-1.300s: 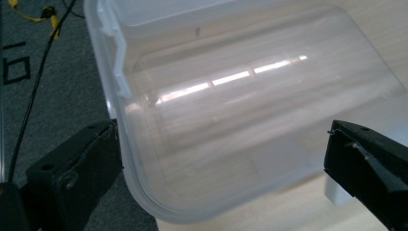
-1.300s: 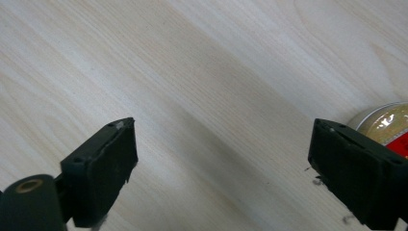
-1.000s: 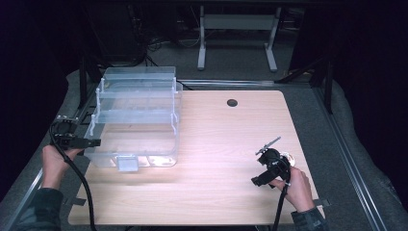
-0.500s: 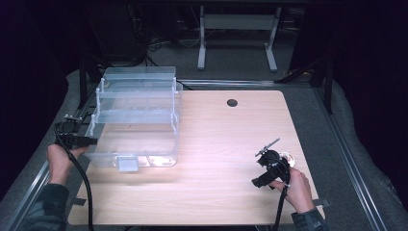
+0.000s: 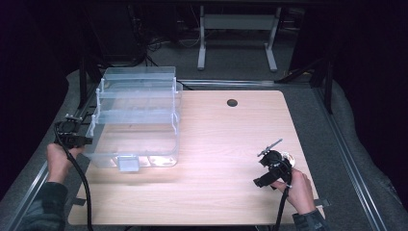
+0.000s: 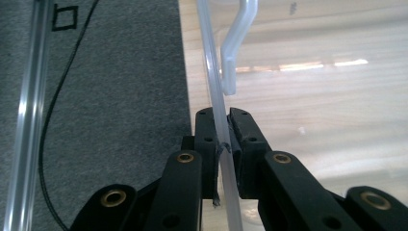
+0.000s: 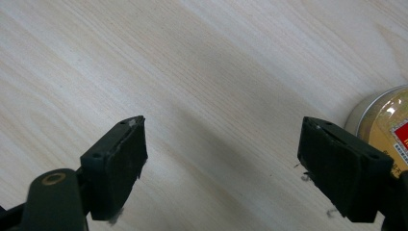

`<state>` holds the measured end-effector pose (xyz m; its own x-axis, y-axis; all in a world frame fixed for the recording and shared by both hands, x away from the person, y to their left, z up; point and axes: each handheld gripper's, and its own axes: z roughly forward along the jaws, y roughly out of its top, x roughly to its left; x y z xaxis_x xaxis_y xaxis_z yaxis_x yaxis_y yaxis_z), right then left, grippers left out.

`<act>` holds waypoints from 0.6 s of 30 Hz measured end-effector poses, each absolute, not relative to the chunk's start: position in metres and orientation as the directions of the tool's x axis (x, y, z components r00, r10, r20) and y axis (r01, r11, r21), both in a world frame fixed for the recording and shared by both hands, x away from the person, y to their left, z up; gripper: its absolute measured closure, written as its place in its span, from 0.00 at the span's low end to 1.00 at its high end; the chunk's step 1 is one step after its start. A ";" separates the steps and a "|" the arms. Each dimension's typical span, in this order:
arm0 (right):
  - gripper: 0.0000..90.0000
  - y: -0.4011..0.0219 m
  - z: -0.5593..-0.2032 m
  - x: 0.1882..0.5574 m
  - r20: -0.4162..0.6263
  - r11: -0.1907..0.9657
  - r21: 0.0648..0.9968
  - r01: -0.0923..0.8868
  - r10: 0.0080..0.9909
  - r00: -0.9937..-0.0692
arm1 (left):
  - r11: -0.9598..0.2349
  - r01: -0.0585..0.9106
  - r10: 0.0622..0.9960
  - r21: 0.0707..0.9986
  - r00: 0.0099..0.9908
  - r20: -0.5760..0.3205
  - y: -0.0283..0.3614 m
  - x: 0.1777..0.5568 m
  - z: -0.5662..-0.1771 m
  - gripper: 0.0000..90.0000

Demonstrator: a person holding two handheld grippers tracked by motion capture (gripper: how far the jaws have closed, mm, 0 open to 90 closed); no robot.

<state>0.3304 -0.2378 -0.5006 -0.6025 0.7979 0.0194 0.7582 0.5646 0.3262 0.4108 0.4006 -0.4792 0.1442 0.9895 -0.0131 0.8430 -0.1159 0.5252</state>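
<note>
Wooden table [image 5: 216, 144] | one clear organizer [image 5: 137, 115], left gripper [image 6: 222, 139] pinching its wall | right gripper [image 7: 221, 168] spread | one tin [image 7: 385, 120]

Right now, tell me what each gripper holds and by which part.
The left gripper is shut on the clear plastic organizer, pinching its thin left side wall. The right gripper is open over the table, holding nothing.

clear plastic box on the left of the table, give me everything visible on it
The clear plastic box is see-through and stepped, with tiered trays fanned open and white hinge arms at its sides. A small latch tab sits on its near edge. It looks empty and stands upright on the wooden table at the left edge. The left hand-held gripper is clamped on its thin left wall; nothing else touches it.
</note>
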 end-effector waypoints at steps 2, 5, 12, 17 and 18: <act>0.19 -0.238 -0.501 0.330 0.020 0.563 0.325 0.760 0.799 -0.601 | -0.124 0.840 0.988 0.529 0.154 -0.014 0.400 0.410 -0.479 0.91; 0.19 -0.239 -0.501 0.330 0.020 0.562 0.325 0.761 0.800 -0.599 | -0.134 0.836 0.985 0.532 0.173 -0.024 0.399 0.409 -0.480 0.91; 0.19 -0.241 -0.501 0.330 0.021 0.555 0.326 0.765 0.805 -0.593 | -0.142 0.833 0.980 0.535 0.195 -0.045 0.396 0.407 -0.480 0.90; 0.19 -0.243 -0.500 0.329 0.019 0.550 0.327 0.768 0.809 -0.587 | -0.153 0.829 0.974 0.538 0.218 -0.060 0.392 0.405 -0.480 0.89; 0.19 -0.243 -0.500 0.329 0.021 0.546 0.329 0.770 0.811 -0.585 | -0.157 0.826 0.973 0.541 0.224 -0.060 0.391 0.404 -0.481 0.89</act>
<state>0.3287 -0.2435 -0.4999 -0.5846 0.8111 0.0209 0.7700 0.5465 0.3293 0.4043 0.3909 -0.4807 0.2239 0.9727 -0.0604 0.8264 -0.1567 0.5409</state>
